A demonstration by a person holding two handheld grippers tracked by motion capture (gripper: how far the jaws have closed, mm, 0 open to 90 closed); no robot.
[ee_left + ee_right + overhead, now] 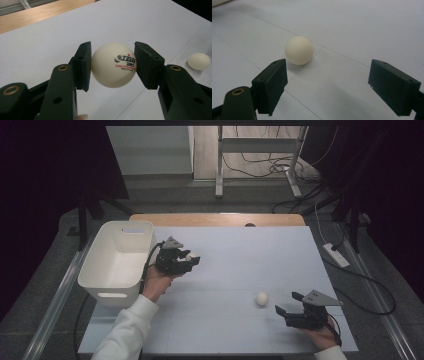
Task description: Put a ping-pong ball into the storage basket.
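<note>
A white table-tennis ball (113, 65) with black and red print sits pinched between the pads of my left gripper (112, 65), which is shut on it. From above, that left gripper (192, 259) hangs over the table just right of the white bin (100, 270), with the ball (189, 256) showing between its jaws. A second, plain white ball (262, 299) (299, 50) lies on the table; it also shows as a small ball (199, 61) far off. My right gripper (288, 303) (327, 86) rests near the front right, open, with this ball a little ahead and left of its jaws.
The white rectangular bin stands at the table's left side, with a handle slot facing the person. The white tabletop (240, 265) has a wooden strip (215, 219) along its far edge. Cables and a stand's legs lie on the floor beyond.
</note>
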